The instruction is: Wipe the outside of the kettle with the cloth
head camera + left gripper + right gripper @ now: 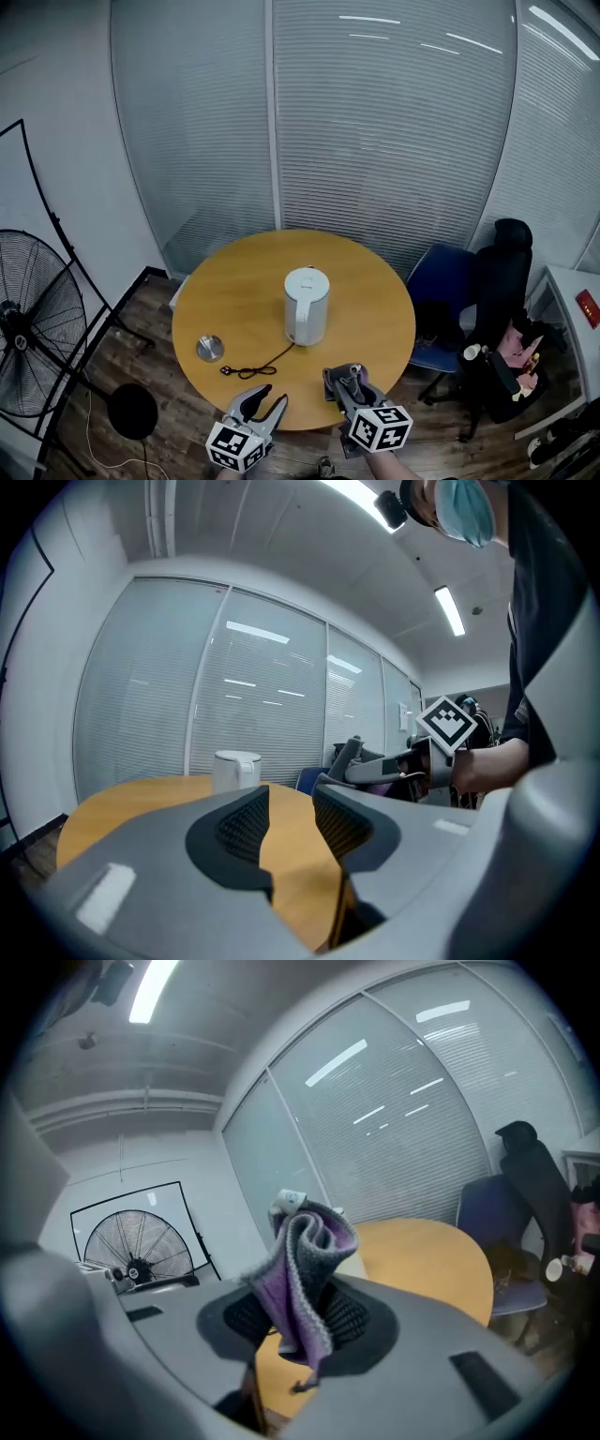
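Note:
A white kettle [307, 305] stands upright near the middle of the round wooden table [375, 319], with its black cord [255, 367] trailing toward the near edge. My right gripper [345, 377] hovers at the table's near edge, shut on a folded purple and grey cloth [305, 1274] that sticks up between its pads. My left gripper [269, 399] is beside it on the left, just off the table's rim, open with nothing between its jaws. In the left gripper view the kettle [236, 769] is far ahead, and the right gripper [361, 761] shows on the right.
A round metal lid [209, 348] lies on the table to the left of the cord. A large floor fan [33, 323] stands at the left, with a black round base [131, 411] nearby. A blue chair [448, 286] and a black chair [502, 281] crowd the right side.

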Tool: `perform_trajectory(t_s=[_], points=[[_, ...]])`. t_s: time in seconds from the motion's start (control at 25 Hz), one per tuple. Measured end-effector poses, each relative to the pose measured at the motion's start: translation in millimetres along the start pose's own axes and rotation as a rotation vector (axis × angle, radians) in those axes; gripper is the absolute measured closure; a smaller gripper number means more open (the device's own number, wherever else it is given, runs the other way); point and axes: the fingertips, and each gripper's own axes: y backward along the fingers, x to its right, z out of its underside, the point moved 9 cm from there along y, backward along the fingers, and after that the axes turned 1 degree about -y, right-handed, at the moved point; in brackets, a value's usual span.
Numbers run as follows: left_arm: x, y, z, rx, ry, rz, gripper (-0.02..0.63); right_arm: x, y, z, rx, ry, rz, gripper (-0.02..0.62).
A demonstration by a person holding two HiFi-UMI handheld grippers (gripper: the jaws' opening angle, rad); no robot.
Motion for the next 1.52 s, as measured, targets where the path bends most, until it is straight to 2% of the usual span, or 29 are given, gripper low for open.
perform_trajectory(t_s=[0.36, 0.68, 1.12, 1.28, 1.4, 1.52], points=[[-8.0, -64.3, -3.6, 0.006, 0.003, -0.076, 0.460, 50.7, -42.8, -27.9, -0.036, 0.029, -0.079, 0.482], [-33.9, -86.6, -10.2, 0.000, -0.016, -0.081, 0.452, 60.7, -71.5, -36.8, -0.041, 0.019, -0.072, 0.482], [-95.4, -134.6, -19.8, -0.023, -0.049, 0.036, 0.428, 61.9, -114.5, -46.6, -0.003, -0.022, 0.057, 0.482], [-115.0, -154.8, -28.3, -0.043, -0.120, 0.103, 0.389, 61.4, -132.5, -47.7, 0.007, -0.036, 0.100, 0.482], [-127.5, -169.5, -36.4, -0.060, -0.195, 0.161, 0.342, 60.7, -145.4, -46.9, 0.011, -0.048, 0.129, 0.482], [-138.7, -183.0, -45.3, -0.068, -0.270, 0.205, 0.325, 60.8, -155.0, -48.0, 0.014, -0.058, 0.167, 0.482]])
